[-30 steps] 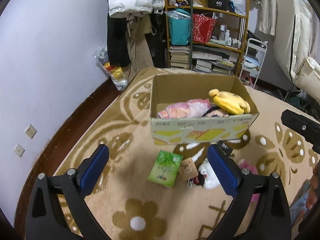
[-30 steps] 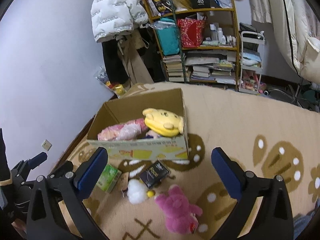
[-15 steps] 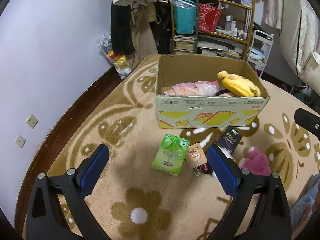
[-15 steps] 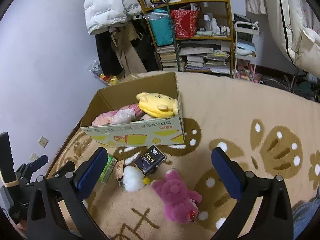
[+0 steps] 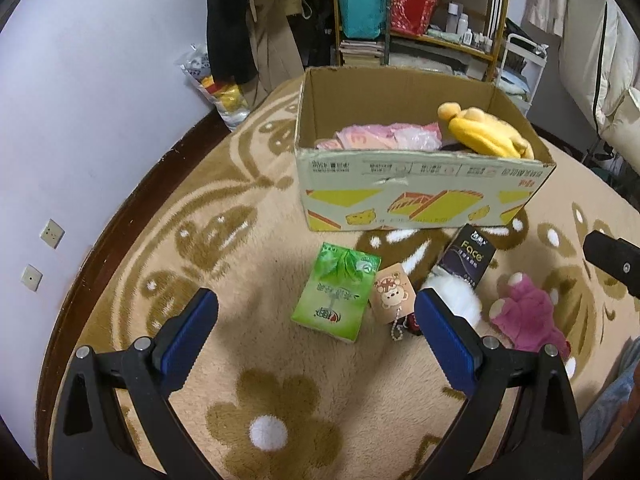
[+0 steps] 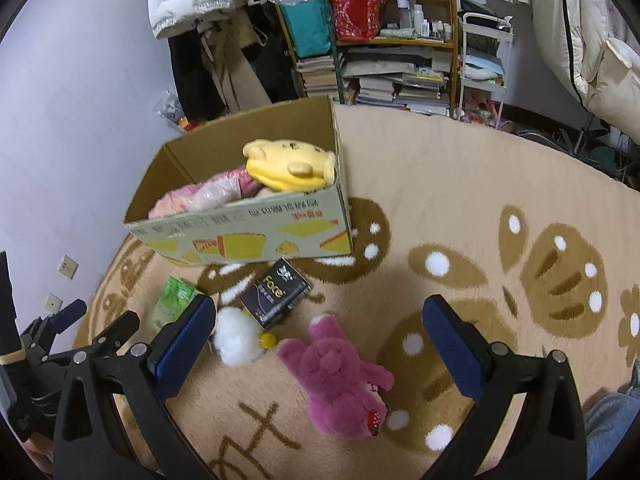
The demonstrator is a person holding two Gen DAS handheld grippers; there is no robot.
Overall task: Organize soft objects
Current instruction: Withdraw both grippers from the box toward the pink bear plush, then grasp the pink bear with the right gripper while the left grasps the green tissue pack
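Both grippers, left [image 5: 316,318] and right [image 6: 316,326], hover released, holding nothing. Pink bear [image 6: 340,376] lies lower centre, loose on the rug [image 6: 460,184]; likely next for the box [image 6: 256,232].

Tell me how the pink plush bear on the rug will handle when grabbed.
The pink plush bear looks fluffy and stuffed, so it will probably squash between the fingers and feel light. Its limbs sprawl loosely, so they will likely flop. Lying flat on the rug, it seems unlikely to roll.
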